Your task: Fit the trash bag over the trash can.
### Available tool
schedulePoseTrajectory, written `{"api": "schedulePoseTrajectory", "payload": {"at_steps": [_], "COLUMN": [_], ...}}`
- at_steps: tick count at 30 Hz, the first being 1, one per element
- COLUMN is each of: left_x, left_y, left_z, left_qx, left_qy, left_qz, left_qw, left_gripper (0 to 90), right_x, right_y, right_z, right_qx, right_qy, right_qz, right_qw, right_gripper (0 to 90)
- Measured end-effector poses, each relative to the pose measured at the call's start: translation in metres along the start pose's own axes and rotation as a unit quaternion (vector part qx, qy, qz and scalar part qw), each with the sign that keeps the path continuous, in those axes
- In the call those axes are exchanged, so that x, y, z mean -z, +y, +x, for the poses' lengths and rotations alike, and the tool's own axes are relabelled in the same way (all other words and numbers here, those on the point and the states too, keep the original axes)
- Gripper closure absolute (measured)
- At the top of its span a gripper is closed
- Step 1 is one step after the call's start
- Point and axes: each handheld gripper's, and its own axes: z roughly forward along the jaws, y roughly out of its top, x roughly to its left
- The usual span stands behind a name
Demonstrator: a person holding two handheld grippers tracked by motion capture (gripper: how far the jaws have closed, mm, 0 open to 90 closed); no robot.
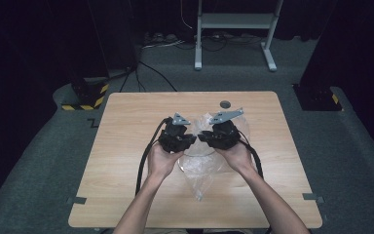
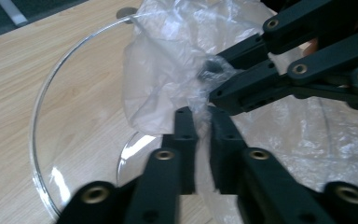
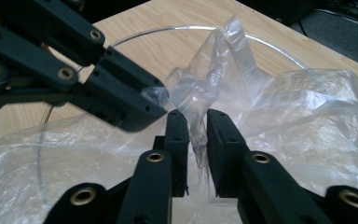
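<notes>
Bag (image 1: 202,168) lies crumpled over a glass bowl (image 2: 44,116) mid-tabletop (image 1: 126,146). My left tongs (image 2: 204,122) are pressed together, pinching its film; my right tongs (image 3: 196,125) stand slightly apart with film between them, grip uncertain. Mouth not yet pulled open, so most work remains.

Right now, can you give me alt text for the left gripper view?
The left claw pinches a fold of clear plastic bag over a glass bowl on the wooden table. The right claw reaches in from the right, its tips on the same crumpled film.
</notes>
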Motion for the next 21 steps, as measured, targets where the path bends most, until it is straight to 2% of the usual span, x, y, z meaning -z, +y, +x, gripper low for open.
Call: {"api": "schedulePoseTrajectory", "payload": {"at_steps": [3, 5, 6, 12, 17, 21], "left_x": [0.000, -0.001, 0.000, 0.000, -0.002, -0.004], "left_y": [0.000, -0.001, -0.001, -0.001, -0.002, -0.004], "left_z": [0.002, 0.002, 0.002, 0.004, 0.007, 0.009], "left_qx": [0.002, 0.002, 0.003, 0.008, 0.011, 0.019], "left_qy": [0.009, 0.019, 0.021, 0.033, 0.037, 0.029], "left_qz": [0.007, 0.015, 0.017, 0.028, 0.036, 0.038], "left_qw": [0.9999, 0.9997, 0.9996, 0.9990, 0.9986, 0.9987], "left_gripper": [90.0, 90.0, 90.0, 90.0, 90.0, 90.0], "right_x": [0.007, 0.009, 0.016, 0.034, 0.040, 0.036], "right_y": [-0.001, -0.001, -0.003, -0.011, -0.016, -0.017], "right_z": [-0.002, -0.003, -0.005, -0.013, -0.019, -0.019], "right_qx": [-0.005, -0.006, -0.005, -0.012, -0.021, -0.017], "right_qy": [0.000, -0.001, -0.007, -0.026, -0.034, -0.035], "right_qz": [-0.013, -0.019, -0.029, -0.040, -0.041, -0.029], "right_qw": [0.9999, 0.9998, 0.9995, 0.9988, 0.9984, 0.9988], "right_gripper": [66.8, 64.4, 60.2, 50.4, 47.3, 46.7]}}
